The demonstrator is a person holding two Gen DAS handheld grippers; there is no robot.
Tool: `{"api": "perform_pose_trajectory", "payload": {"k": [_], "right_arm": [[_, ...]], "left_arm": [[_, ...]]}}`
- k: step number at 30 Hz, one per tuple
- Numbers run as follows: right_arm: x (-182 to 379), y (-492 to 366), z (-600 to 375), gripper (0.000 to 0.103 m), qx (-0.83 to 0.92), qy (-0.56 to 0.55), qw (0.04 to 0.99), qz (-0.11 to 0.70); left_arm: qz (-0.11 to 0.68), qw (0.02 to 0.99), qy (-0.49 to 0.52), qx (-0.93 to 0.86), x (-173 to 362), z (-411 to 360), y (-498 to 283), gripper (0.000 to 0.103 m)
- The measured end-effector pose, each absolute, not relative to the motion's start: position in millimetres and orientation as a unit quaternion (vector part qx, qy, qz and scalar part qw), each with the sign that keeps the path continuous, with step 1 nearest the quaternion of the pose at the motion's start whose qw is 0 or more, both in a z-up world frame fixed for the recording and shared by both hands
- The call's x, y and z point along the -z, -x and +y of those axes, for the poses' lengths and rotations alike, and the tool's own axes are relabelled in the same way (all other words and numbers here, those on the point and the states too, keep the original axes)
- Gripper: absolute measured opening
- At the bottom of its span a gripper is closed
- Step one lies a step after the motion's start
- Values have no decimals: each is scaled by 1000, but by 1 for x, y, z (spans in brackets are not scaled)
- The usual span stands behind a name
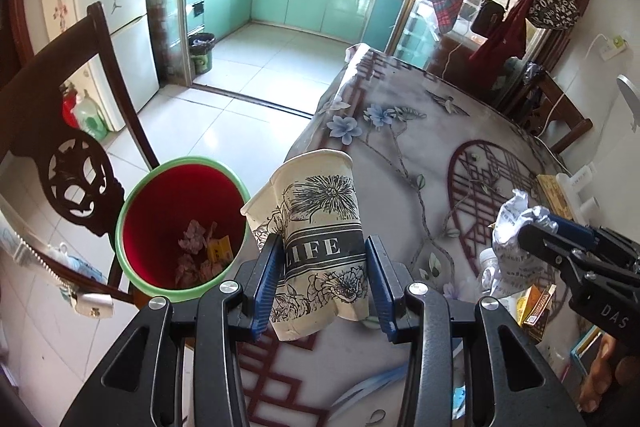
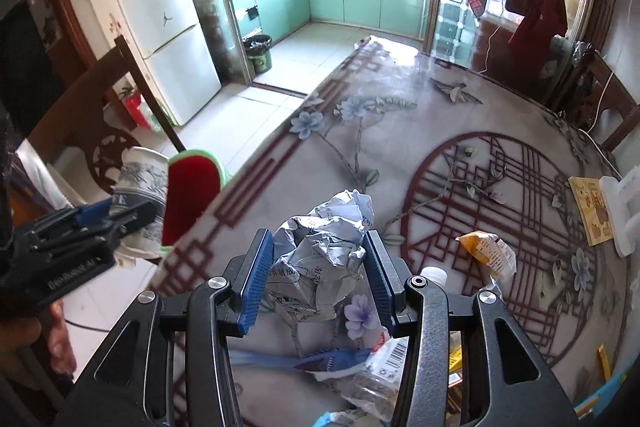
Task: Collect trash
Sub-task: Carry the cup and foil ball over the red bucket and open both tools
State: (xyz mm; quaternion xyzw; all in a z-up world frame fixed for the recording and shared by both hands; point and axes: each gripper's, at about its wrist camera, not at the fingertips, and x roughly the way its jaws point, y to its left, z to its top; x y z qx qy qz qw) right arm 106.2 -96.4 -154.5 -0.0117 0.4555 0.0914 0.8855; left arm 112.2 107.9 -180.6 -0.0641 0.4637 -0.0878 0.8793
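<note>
At the far left, just off the table's edge, sits the red bin (image 1: 180, 227) with its green rim, beside a dark wooden chair (image 1: 76, 163); some scraps already lie at its bottom. Our left gripper (image 1: 322, 283) is clamped on a crushed paper cup (image 1: 316, 227), its blue pads pressed against the band printed "LIFE", and the cup hangs over the near-left edge of the table (image 1: 400, 155), close to the bin's right rim but not yet above the opening. We judge the step in hand is the drop: we should carry the cup further left until its lower end clears the rim, tip the mouth downward, then spread the jaws fully, since a dented cup can cling to a pad.

To the right, our right gripper (image 2: 318, 275) holds a ball of crumpled paper (image 2: 328, 239) above the table, jaws closed narrowly on it. We should keep it back until the left one leaves, so the two do not collide over the bin. Further right, near us, a yellow wrapper (image 2: 486, 251) and a clear plastic bottle (image 2: 380, 375) wait on the cloth.
</note>
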Motion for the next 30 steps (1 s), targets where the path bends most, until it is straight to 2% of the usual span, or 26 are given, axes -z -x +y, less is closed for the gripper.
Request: {"api": "perform_pose_trajectory", "payload": {"k": [9,30], "right_arm": [[146,-112,-70,45,-90,12,891,445],[149,-125,-18,45,-78,15,890,449]], "left_arm": [[451,886,51,95,171,126,-116,40],[466,879,60,87,187,191,-139,40]]}}
